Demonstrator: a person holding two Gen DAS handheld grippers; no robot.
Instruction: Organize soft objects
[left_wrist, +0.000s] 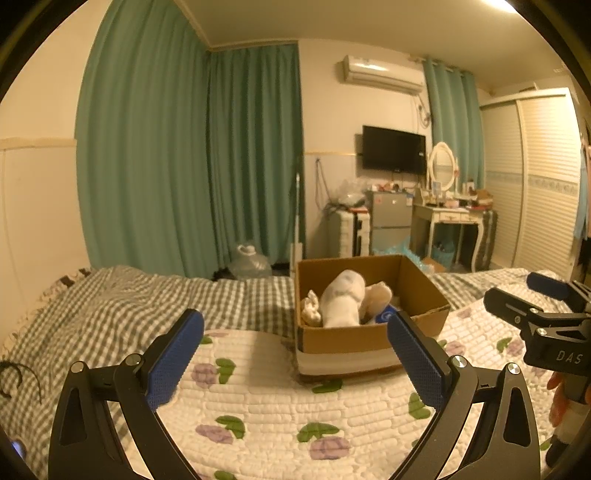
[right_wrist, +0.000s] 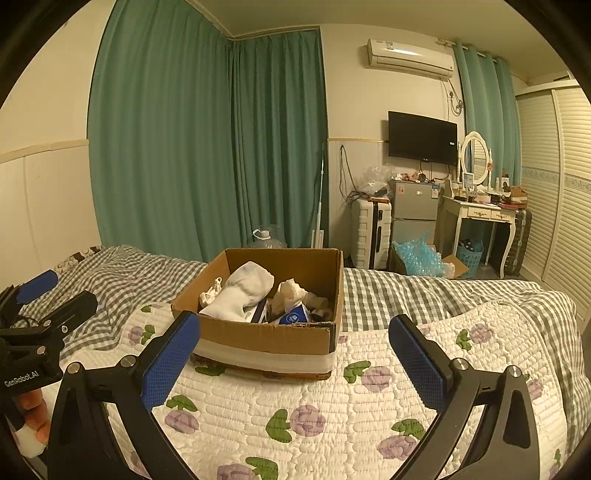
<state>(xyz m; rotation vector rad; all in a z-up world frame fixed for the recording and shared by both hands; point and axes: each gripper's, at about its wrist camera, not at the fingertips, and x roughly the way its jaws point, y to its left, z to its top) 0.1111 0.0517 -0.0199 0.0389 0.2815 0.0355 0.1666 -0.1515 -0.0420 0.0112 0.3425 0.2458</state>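
A cardboard box (left_wrist: 369, 338) (right_wrist: 266, 338) sits on the flowered quilt (left_wrist: 277, 406) (right_wrist: 332, 406) on the bed. In it lie a rolled white sock (left_wrist: 341, 301) (right_wrist: 243, 291), cream soft items (left_wrist: 376, 295) (right_wrist: 290, 293) and a blue-and-white packet (right_wrist: 293, 317). My left gripper (left_wrist: 295, 350) is open and empty, hovering over the quilt just before the box. My right gripper (right_wrist: 295, 354) is open and empty, also in front of the box. Each gripper shows at the edge of the other's view, the right one (left_wrist: 532, 299) and the left one (right_wrist: 55, 295).
A grey checked blanket (left_wrist: 129, 302) (right_wrist: 406, 295) covers the bed behind the quilt. Green curtains (right_wrist: 207, 147), a suitcase (right_wrist: 371, 236), a small fridge (right_wrist: 413, 210), a dressing table (right_wrist: 480, 218) and a wardrobe (right_wrist: 554, 184) stand beyond the bed.
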